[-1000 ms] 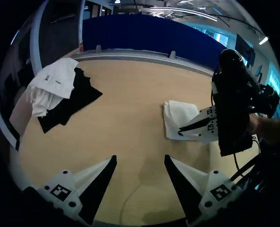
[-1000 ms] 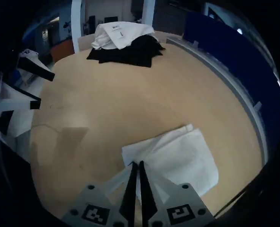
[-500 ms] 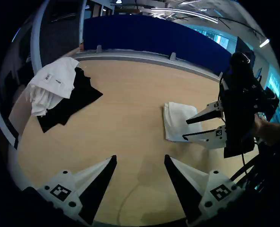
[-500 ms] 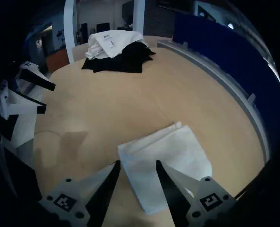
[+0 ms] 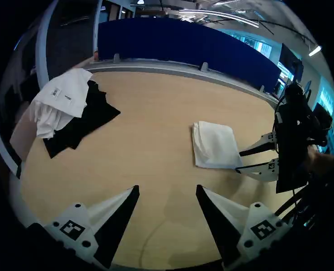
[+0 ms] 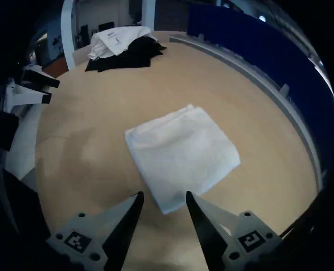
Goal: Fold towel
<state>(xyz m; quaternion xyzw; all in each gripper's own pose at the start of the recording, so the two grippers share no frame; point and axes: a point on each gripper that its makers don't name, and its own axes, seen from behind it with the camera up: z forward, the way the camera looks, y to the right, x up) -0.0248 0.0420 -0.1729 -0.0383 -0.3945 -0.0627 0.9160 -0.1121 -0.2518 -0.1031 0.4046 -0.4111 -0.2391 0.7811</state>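
Towel (image 6: 182,153) lies folded on the table (image 5: 157,113). Just beside the towel hangs the right gripper (image 6: 163,198), spread and empty; the left gripper (image 5: 167,192), also spread, is well apart from it. Far from the towel, the white garment (image 5: 69,101) has a tag (image 5: 57,93) too small to read.

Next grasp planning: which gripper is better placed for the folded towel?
Right. The right gripper sits open just short of the towel; the left gripper, also open, hangs over the table farther off.

The folded towel (image 6: 182,156) is plain white on a light tan wooden table (image 6: 90,108). At ten o'clock in the left gripper view, a white garment (image 5: 63,97) overlaps a black garment (image 5: 90,117); at twelve stands a deep blue partition (image 5: 180,43).
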